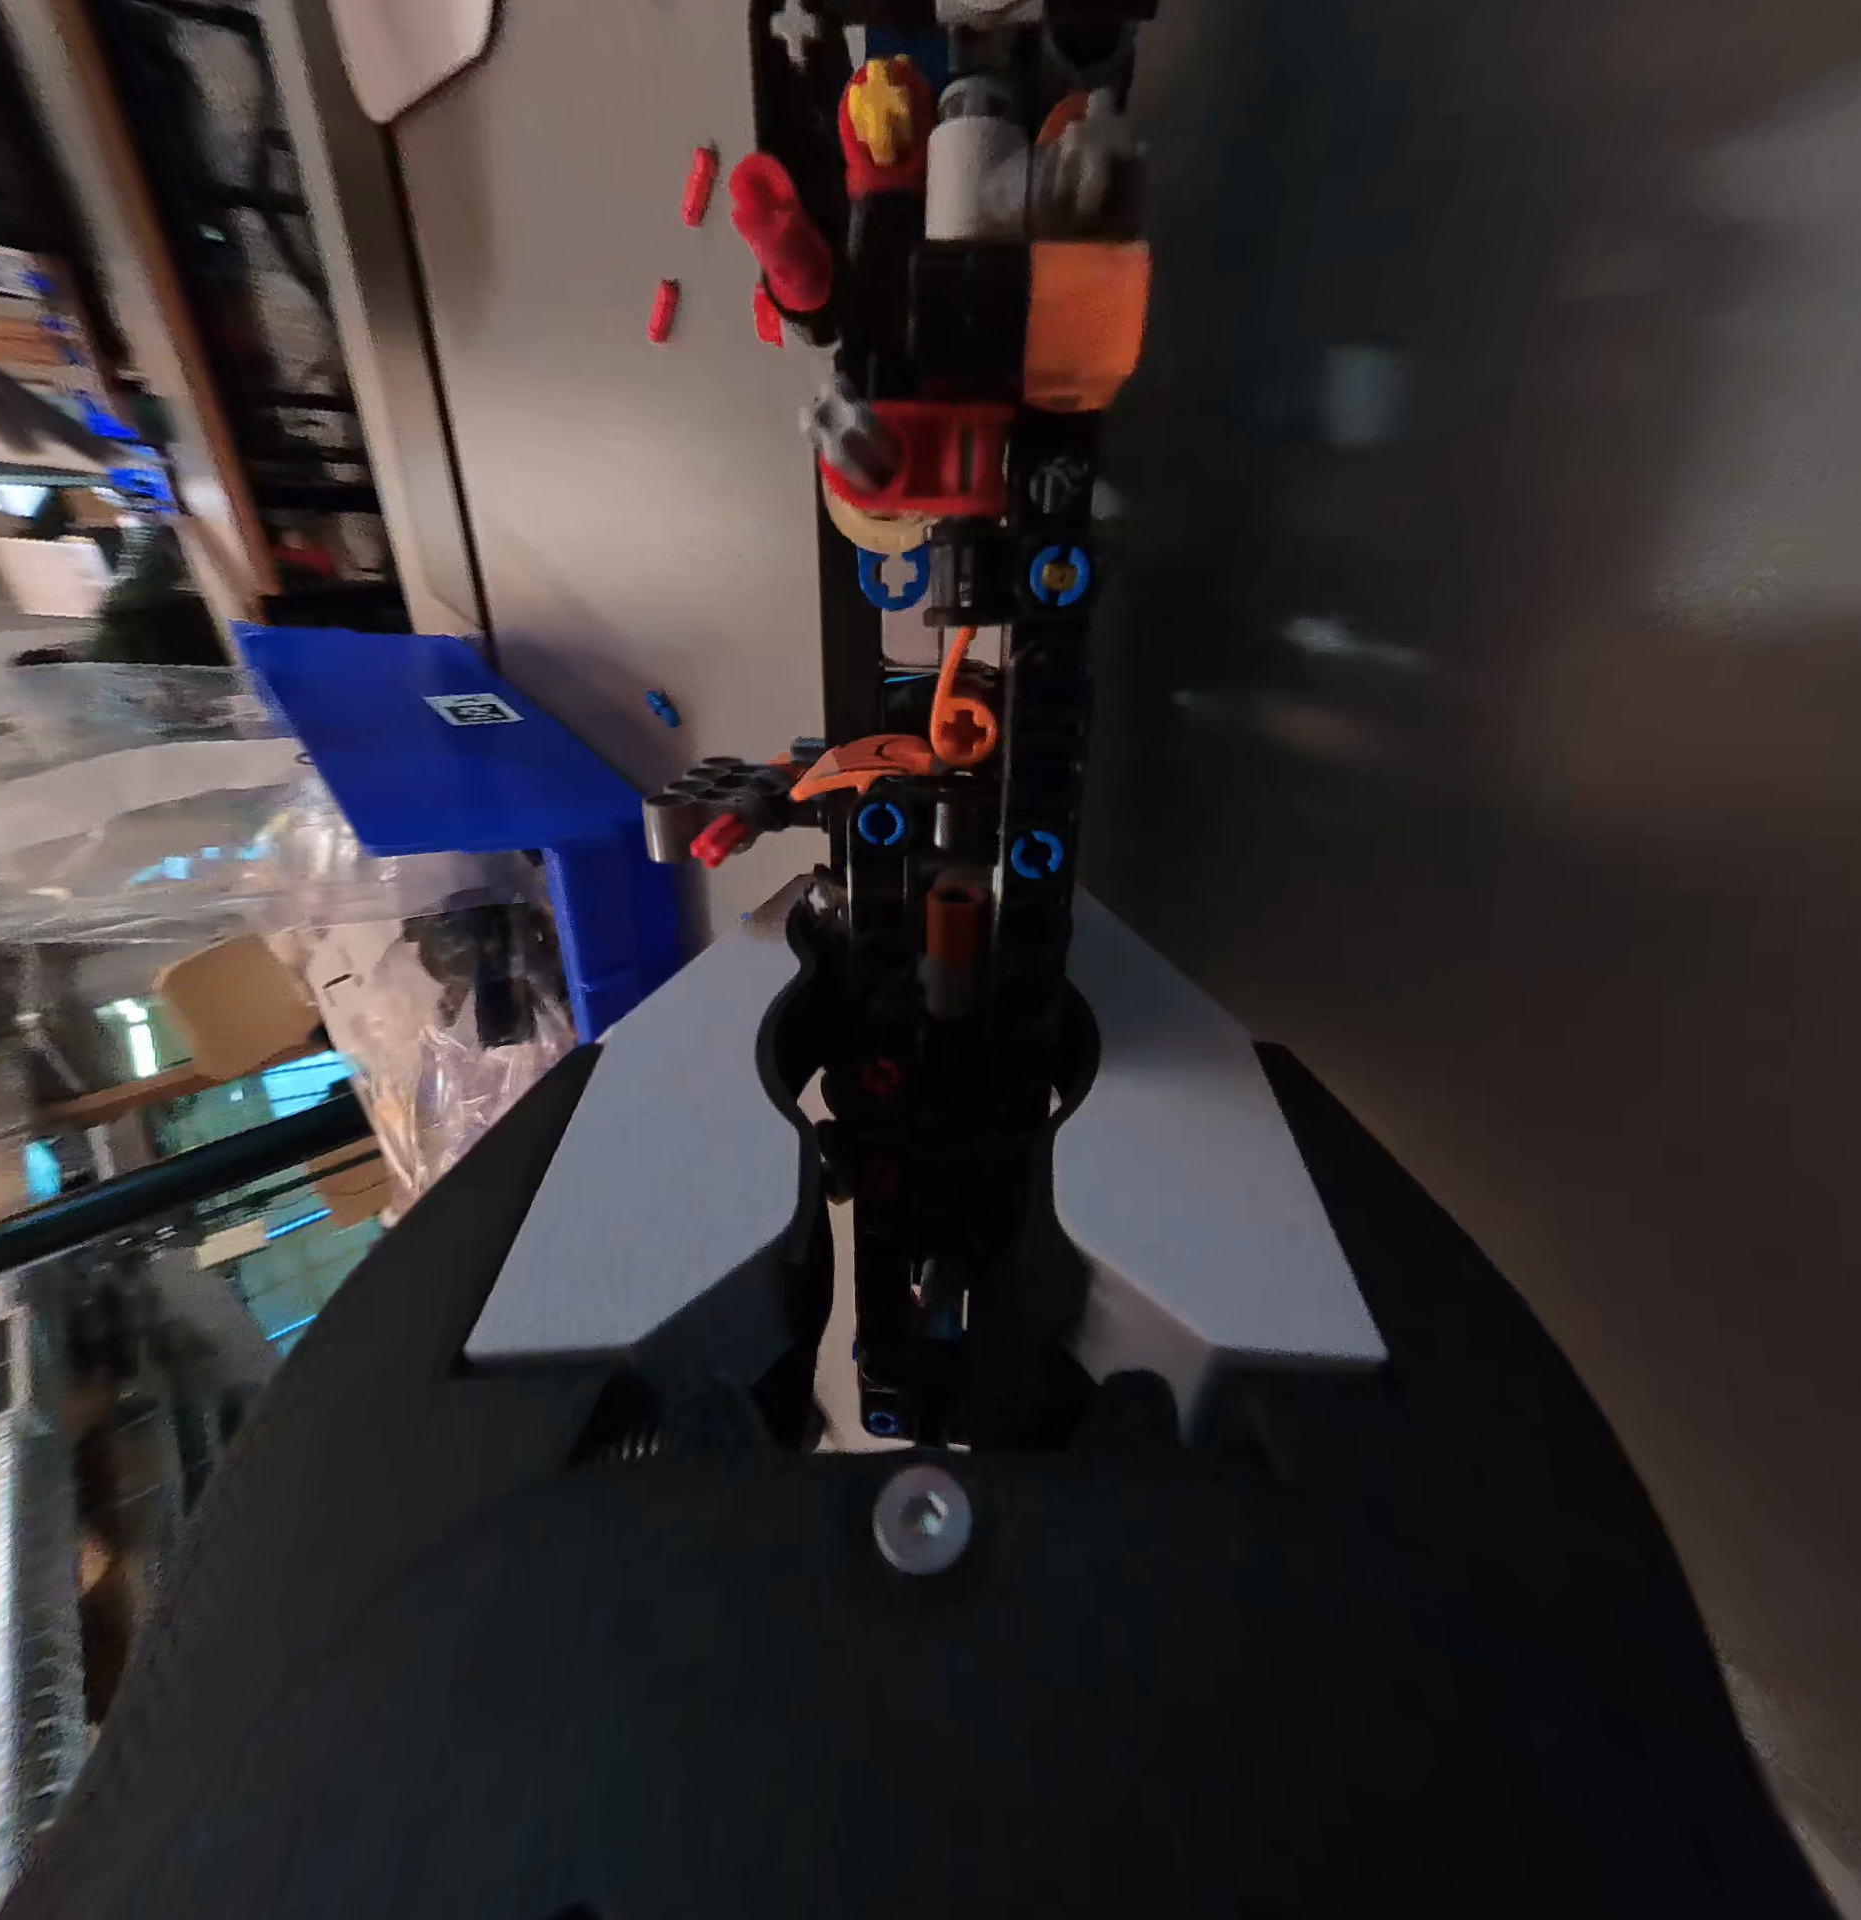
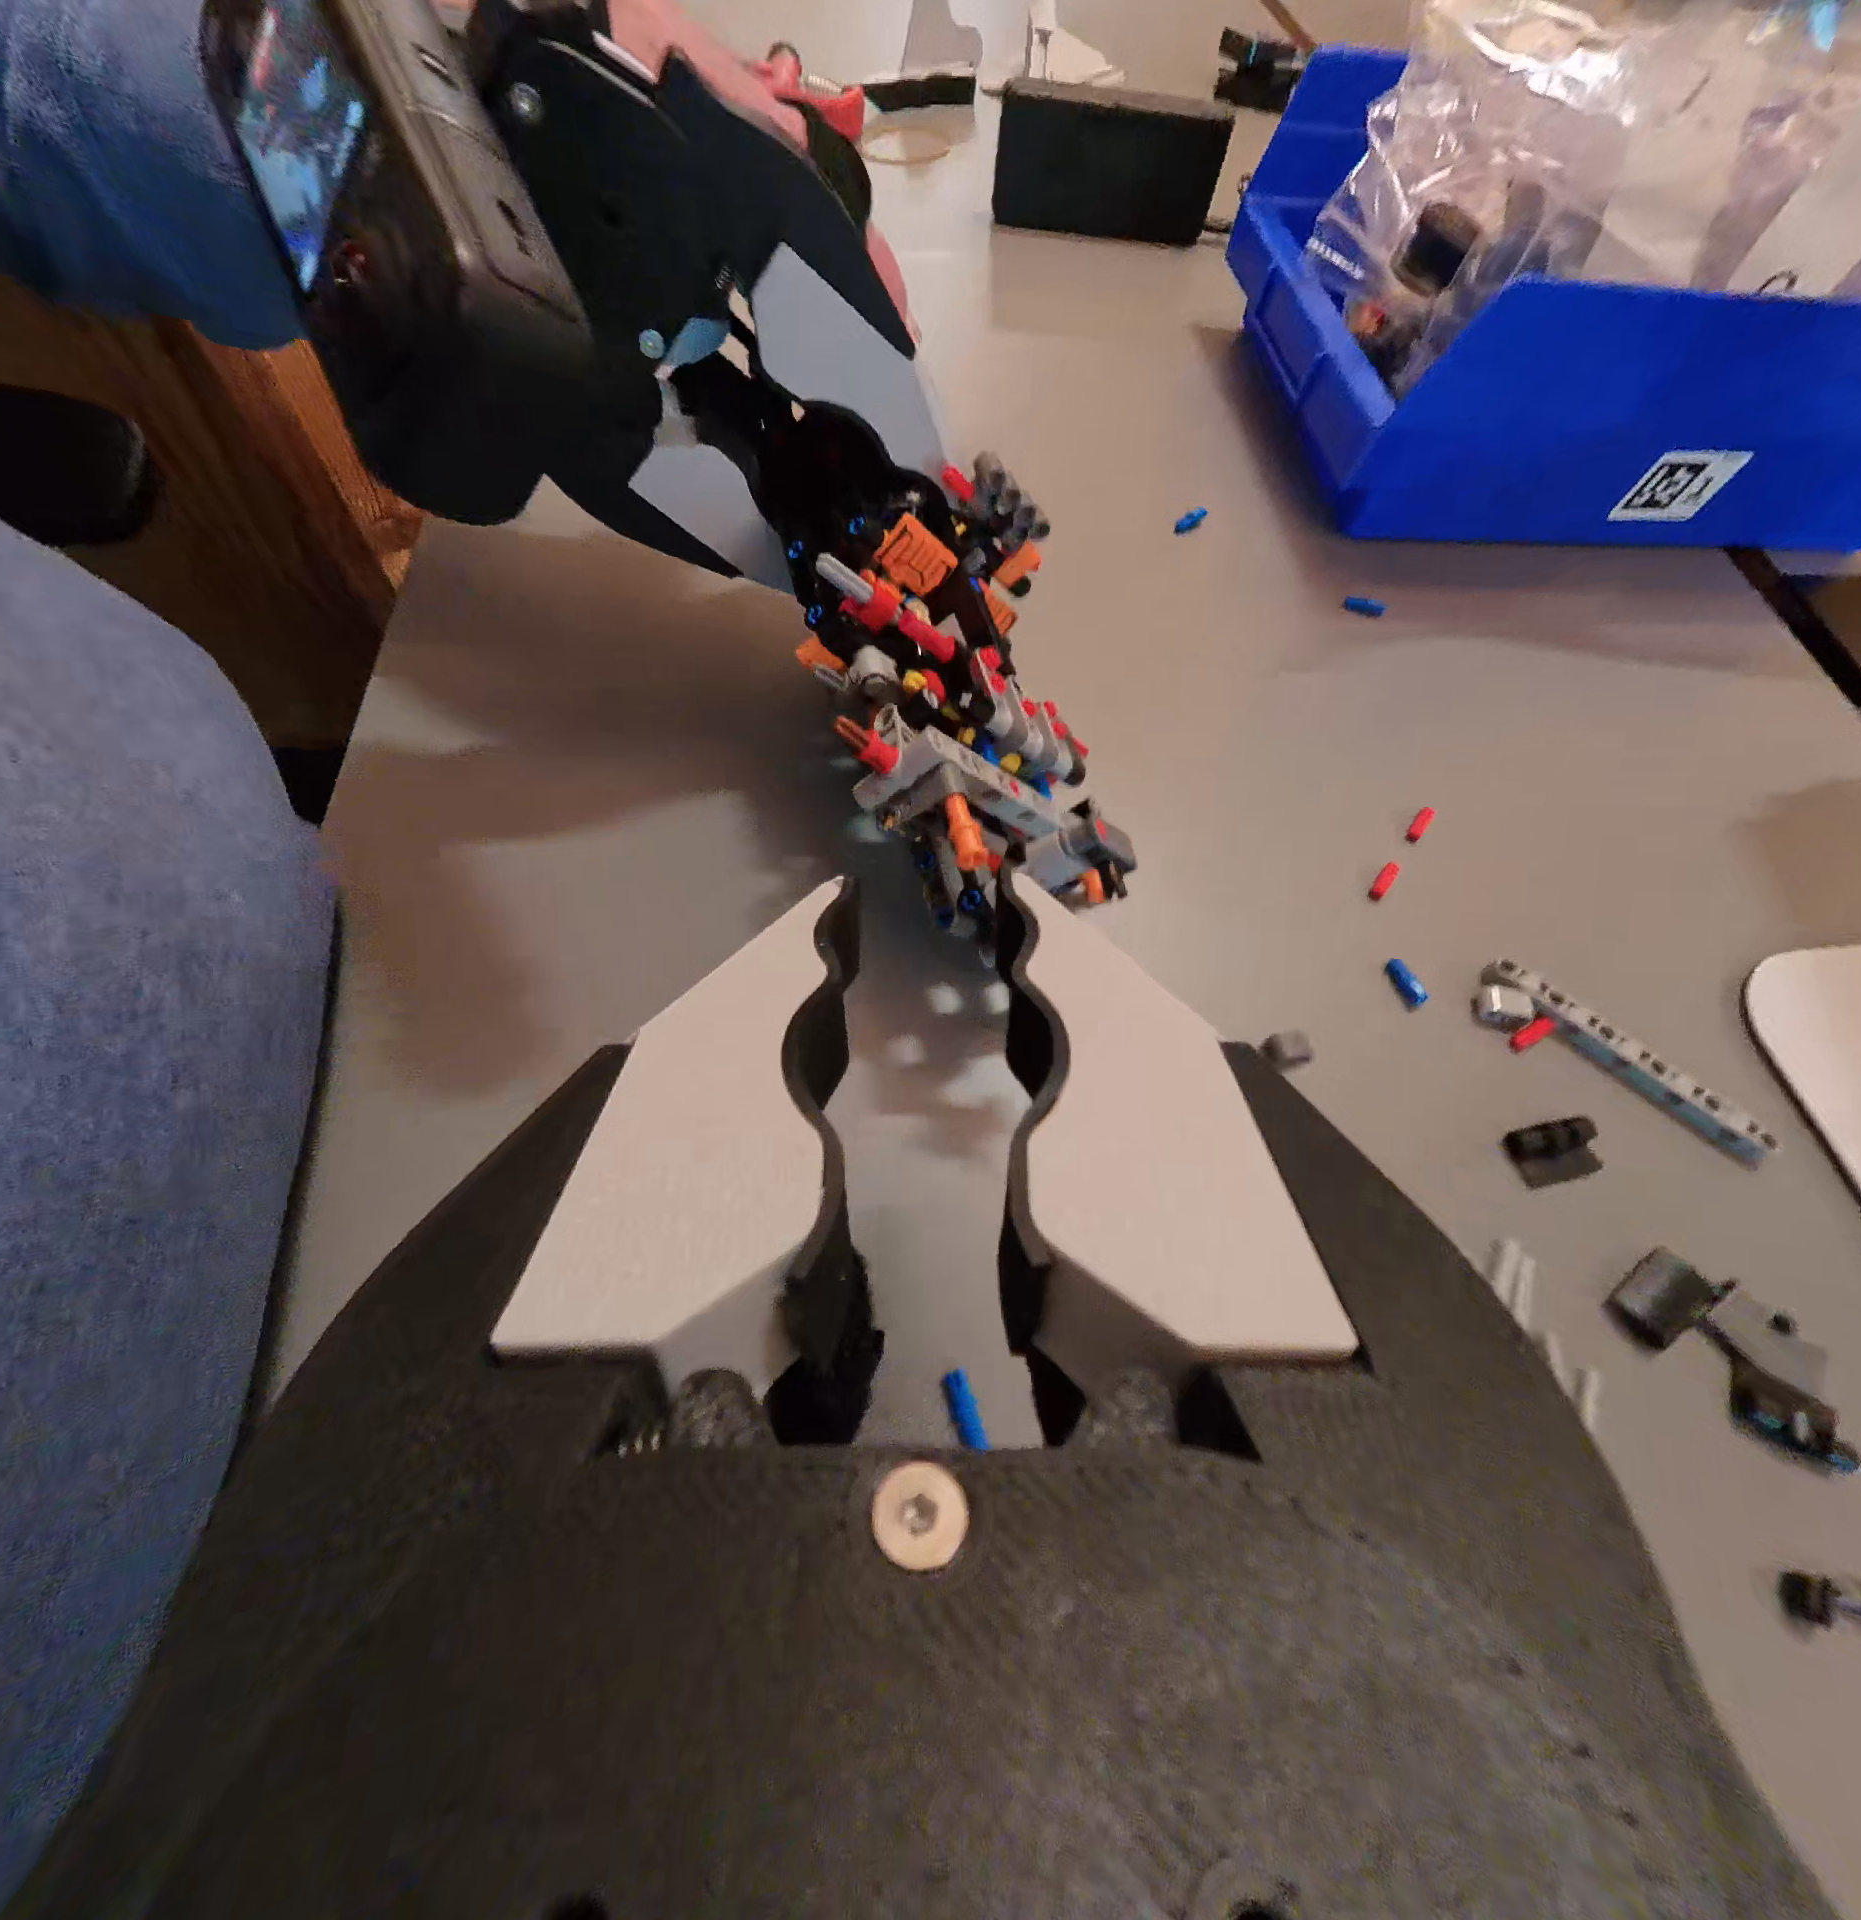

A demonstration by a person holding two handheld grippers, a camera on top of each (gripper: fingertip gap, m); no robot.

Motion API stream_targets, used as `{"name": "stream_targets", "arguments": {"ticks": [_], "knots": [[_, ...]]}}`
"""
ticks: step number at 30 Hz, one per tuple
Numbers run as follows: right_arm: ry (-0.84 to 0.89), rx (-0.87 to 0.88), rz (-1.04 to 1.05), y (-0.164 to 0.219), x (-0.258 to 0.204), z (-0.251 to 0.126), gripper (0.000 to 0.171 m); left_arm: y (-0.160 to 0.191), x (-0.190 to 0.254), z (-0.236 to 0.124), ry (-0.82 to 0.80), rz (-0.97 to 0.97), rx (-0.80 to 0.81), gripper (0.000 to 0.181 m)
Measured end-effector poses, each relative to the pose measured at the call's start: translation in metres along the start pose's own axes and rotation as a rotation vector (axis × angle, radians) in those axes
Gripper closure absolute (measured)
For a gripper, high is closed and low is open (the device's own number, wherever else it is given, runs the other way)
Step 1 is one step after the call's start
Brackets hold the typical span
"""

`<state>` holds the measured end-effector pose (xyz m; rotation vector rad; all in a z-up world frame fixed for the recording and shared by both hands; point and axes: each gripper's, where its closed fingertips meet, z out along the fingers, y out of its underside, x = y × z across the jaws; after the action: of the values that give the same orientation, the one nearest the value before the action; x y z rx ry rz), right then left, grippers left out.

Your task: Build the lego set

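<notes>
A long black Lego Technic assembly (image 1: pixel 957 582) with red, orange, grey and blue parts runs forward between my left gripper's fingers. My left gripper (image 1: pixel 931 935) is shut on its near end and holds it tilted on its side. In the right wrist view the same assembly (image 2: pixel 947 696) hangs from the left gripper (image 2: pixel 853 499) just above the grey table (image 2: pixel 593 644). My right gripper (image 2: pixel 926 894) is open and empty, its fingertips just short of the assembly's near end.
A blue bin (image 2: pixel 1591 416) with clear plastic bags stands at the back right; it also shows in the left wrist view (image 1: pixel 458 738). Loose red pins (image 2: pixel 1399 852), blue pins (image 2: pixel 1406 982), a grey beam (image 2: pixel 1632 1060) and dark parts (image 2: pixel 1726 1351) lie at right. A white board's corner (image 2: pixel 1830 1049) lies far right. A person's blue sleeve (image 2: pixel 126 935) fills the left.
</notes>
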<state>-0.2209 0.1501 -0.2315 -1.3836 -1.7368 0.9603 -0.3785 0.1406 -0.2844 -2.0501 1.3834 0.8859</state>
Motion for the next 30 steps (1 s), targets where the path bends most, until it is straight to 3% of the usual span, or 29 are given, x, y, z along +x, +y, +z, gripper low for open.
{"name": "stream_targets", "arguments": {"ticks": [11,22,26,30], "knots": [[-0.029,-0.042,0.012,0.036,-0.033,0.001,0.149,-0.002,0.021,-0.004,-0.225,0.024,0.026,0.143],[-0.045,-0.043,0.015,0.046,-0.038,-0.003,0.151,-0.006,0.02,-0.012,-0.298,0.054,0.032,0.132],[-0.068,-0.03,0.023,0.047,-0.04,-0.005,0.152,-0.002,0.019,-0.018,-0.302,0.022,0.025,0.121],[-0.072,-0.008,0.0,0.039,-0.041,-0.004,0.151,0.0,0.027,-0.021,-0.289,0.032,0.018,0.13]]}}
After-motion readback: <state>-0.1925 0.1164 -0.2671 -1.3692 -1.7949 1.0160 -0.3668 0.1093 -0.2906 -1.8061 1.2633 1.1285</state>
